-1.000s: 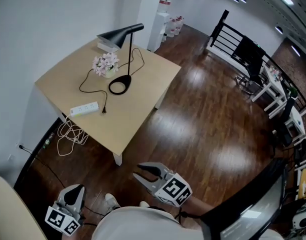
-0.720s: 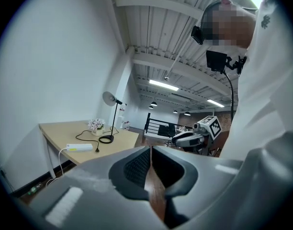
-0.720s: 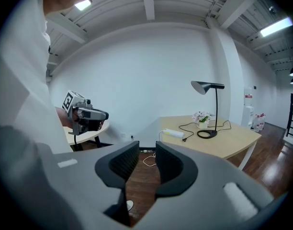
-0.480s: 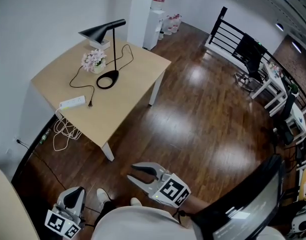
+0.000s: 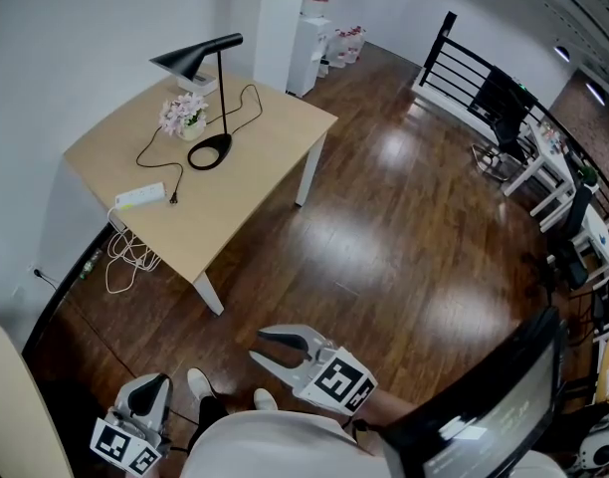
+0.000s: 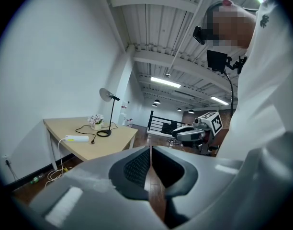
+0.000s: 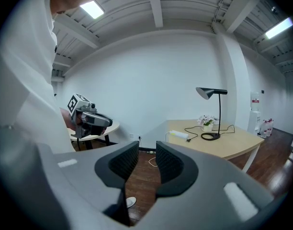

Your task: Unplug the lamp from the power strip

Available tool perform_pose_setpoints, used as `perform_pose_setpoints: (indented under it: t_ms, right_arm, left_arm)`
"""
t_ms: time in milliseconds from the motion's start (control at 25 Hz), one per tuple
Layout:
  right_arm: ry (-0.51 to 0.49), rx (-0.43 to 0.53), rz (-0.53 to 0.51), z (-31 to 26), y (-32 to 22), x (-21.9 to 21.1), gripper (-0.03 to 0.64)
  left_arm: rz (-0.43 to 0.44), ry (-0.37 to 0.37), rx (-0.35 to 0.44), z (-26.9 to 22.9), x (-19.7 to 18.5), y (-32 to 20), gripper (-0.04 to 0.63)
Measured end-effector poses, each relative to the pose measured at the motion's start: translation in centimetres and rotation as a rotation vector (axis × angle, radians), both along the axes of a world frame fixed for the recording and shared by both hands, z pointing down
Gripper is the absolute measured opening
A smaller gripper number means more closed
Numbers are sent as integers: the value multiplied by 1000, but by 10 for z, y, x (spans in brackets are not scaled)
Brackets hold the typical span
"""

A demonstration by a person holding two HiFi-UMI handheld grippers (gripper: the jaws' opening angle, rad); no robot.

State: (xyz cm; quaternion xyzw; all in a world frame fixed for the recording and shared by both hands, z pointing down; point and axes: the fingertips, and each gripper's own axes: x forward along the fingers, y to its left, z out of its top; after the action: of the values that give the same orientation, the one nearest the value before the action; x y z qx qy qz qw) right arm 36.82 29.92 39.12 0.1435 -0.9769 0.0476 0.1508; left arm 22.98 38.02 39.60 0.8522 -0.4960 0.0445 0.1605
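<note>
A person stands on the dark wood floor [image 5: 384, 247], well apart from a pale wooden surface [image 5: 260, 162] set against a white wall, with a claw in each hand. The left claw [image 5: 149, 379], low at the person's side, is clenched: its own view shows the two ribbed pads pressed together with nothing between them. The right claw [image 5: 257, 346], held out in front of the body, is released, its jaws standing apart around empty air and pointing roughly toward the surface.

On the surface a black lamp [image 5: 188, 58] stands upright on a round base near the far side, its cone-shaped head reaching out toward the wall. A small pot of pale flowers [image 5: 182, 115] sits just beside the base. The lamp's black cord [image 5: 150, 152] loops across the top toward a white power strip [image 5: 138, 197], which lies near the edge closest to the wall. The plug [image 5: 172, 199] appears to lie on the surface just beside the strip's end, though from this far off it is hard to be sure it is out of the socket. The strip's own white cable [image 5: 125, 262] hangs off the edge and coils on the floor below. Neither claw is near the lamp, cord or strip.
</note>
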Motion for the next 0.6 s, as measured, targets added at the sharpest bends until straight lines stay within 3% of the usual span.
perform_pose_setpoints:
  t_ms: [600]
  right_arm:
    - [5, 1, 14, 4, 2, 24, 115]
  left_arm:
    - [12, -12, -5, 3, 20, 1, 18]
